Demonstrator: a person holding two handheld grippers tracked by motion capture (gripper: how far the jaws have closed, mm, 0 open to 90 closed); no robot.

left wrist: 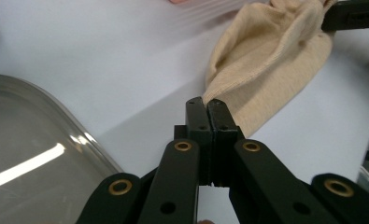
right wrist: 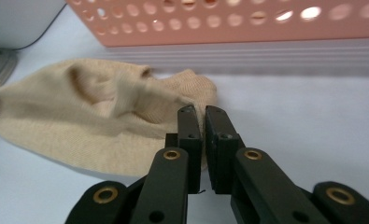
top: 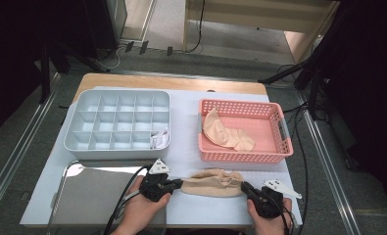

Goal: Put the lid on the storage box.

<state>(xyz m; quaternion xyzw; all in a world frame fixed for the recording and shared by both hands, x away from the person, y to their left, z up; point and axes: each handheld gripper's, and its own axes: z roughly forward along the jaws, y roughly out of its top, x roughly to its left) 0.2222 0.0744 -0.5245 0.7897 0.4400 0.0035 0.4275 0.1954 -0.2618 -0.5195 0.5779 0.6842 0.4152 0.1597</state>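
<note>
You hold the beige knitted fabric sock (top: 214,183) stretched between your two grippers, on the white table cover (top: 186,132) near your edge. Its long axis runs from 9 o'clock to 3 o'clock across the high view, parallel to the front wall of the pink perforated plastic basket (top: 244,156), which stands just beyond it at 12 o'clock.

Your left gripper (top: 177,184) is pinched closed on the sock's 9 o'clock end; in the left gripper view the black jaws meet with the cloth edge caught at the tips. Your right gripper (top: 245,188) is closed on the 3 o'clock end. In the right gripper view a thin gap remains between the jaws and the fabric seems to pass behind the tips, so I judge it is gripped, but that view is not fully clear.

Both hands are equally near, one at each end. So the next move probably turns on this axis: bringing one end over to the other would fold it. The grey divided plastic organiser tray (top: 117,149) lies at 11 o'clock from your left hand, and the shiny metal tray (top: 69,169) sits beside that hand.
</note>
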